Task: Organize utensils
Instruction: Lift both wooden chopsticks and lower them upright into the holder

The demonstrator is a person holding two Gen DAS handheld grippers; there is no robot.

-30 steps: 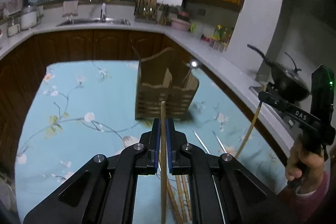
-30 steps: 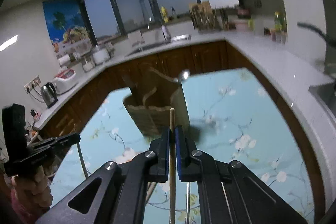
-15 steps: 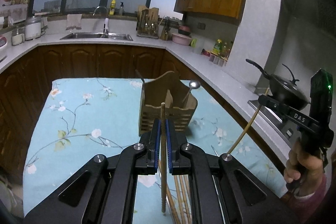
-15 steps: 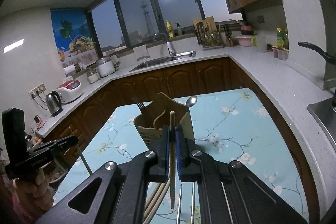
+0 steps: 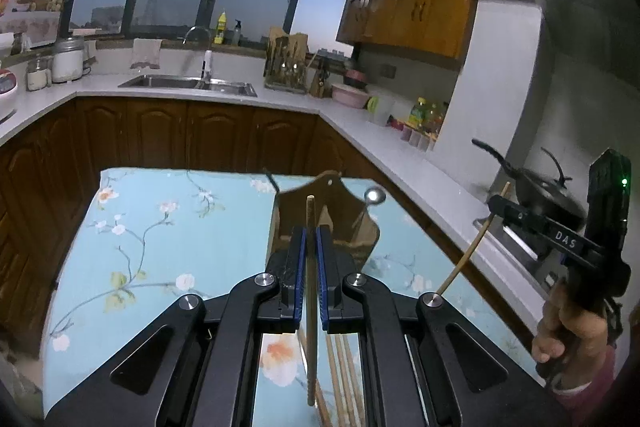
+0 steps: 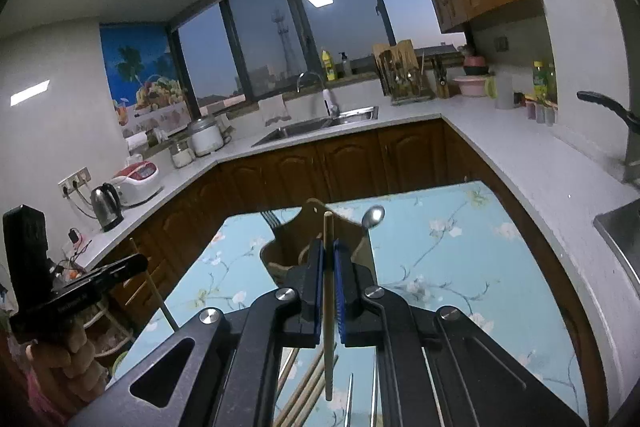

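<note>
Left gripper (image 5: 311, 269) clamps a chopstick (image 5: 310, 307) upright, thick end up.

A: So we've got two fisheye cams, one riding each gripper, both looking forward and slightly down along the fingers, super close to them.

B: Yep, and both share the floral table (image 5: 152, 227) and wooden utensil holder (image 5: 332, 211), plus the sink counter (image 6: 320, 123) behind. Each view catches the other gripper at its edge.
</note>
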